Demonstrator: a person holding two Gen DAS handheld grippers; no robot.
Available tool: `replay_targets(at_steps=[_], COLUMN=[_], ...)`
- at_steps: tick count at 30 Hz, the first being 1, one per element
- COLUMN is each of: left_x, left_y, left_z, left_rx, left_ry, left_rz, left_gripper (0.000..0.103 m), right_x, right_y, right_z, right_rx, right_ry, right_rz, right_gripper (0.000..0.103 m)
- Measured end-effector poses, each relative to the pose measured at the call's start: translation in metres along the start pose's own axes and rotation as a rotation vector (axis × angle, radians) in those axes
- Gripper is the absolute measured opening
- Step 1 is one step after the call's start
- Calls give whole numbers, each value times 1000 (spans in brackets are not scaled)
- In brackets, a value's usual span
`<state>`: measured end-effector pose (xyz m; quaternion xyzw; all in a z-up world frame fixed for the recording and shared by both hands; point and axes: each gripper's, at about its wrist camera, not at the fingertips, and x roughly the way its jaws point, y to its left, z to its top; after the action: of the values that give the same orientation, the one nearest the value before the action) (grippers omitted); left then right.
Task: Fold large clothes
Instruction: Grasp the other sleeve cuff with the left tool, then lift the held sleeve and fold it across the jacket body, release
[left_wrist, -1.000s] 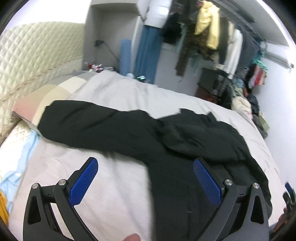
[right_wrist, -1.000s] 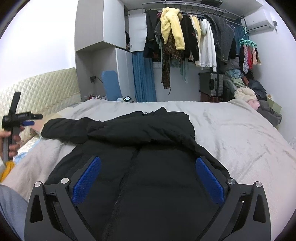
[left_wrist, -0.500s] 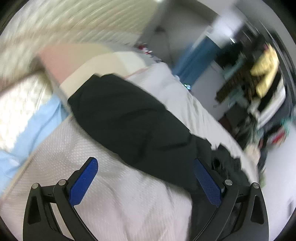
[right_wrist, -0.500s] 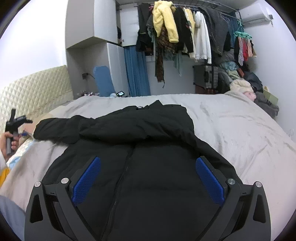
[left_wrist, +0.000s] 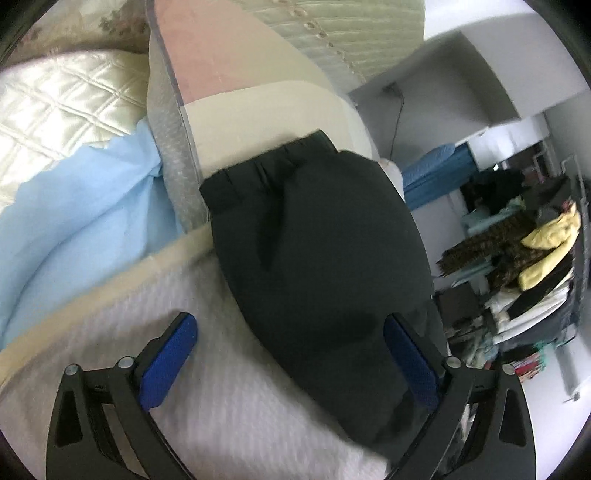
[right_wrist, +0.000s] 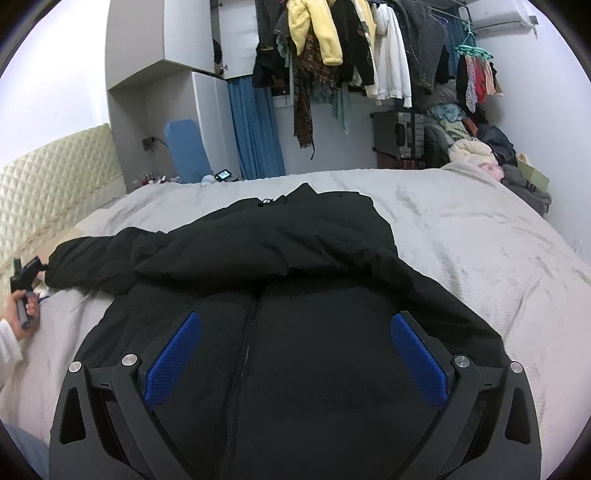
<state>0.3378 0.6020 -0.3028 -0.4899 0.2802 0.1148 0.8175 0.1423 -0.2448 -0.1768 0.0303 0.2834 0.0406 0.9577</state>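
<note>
A large black padded jacket (right_wrist: 295, 280) lies spread on the bed, zipper up, one sleeve stretched out to the left. My right gripper (right_wrist: 295, 354) is open and empty, hovering over the jacket's lower front. My left gripper (left_wrist: 291, 354) is open and empty, right above the sleeve (left_wrist: 317, 251), whose cuff (left_wrist: 258, 166) rests on a pillow. In the right wrist view the left gripper (right_wrist: 24, 273) shows at the far left, beside the sleeve end.
The bed has a grey-white cover (right_wrist: 480, 236). A pink and beige pillow (left_wrist: 236, 74), a light blue sheet (left_wrist: 74, 214) and a quilted cream headboard (right_wrist: 55, 177) lie at the left. A crowded clothes rail (right_wrist: 351, 55) and a clothes pile (right_wrist: 487, 155) stand beyond the bed.
My left gripper has swung left and moved down close over the sleeve cuff by the pillow. My right gripper has drifted slightly forward over the jacket body. Both stayed open.
</note>
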Motion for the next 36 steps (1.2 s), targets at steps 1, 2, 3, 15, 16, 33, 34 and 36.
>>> replay_targets(at_steps=[1,2,3,15,16,33,34,36], left_x=[4,9,14,25,23,-109,-116,-130], left_y=[3,4,3,-42,-47,-115,-120,-133], left_z=[3,7,12,28,26,-20,-25,-33], left_rx=[-4,2,21,100,104,277,290,310], left_ry=[-10,-21,-28,-125,-133,-307,-310,-321], left_rz=[-17,-22,-7,-37,-32,155,163,166], left_gripper=[97,96,95,40,32,3,3,3], right_x=[4,8,11,22,22,-8,-13,-18], right_y=[1,3,4,7,7,4,3,2], right_z=[1,1,2,2,3,4,3,2], right_rx=[0,-2,-4,8,12,3,-3,-13], right_ry=[1,3,5,14,14,-8,-15,-17], right_rz=[-7,-13,-18,7,9,78,84,85], right_gripper=[103,103,103,103,103,103,103,103])
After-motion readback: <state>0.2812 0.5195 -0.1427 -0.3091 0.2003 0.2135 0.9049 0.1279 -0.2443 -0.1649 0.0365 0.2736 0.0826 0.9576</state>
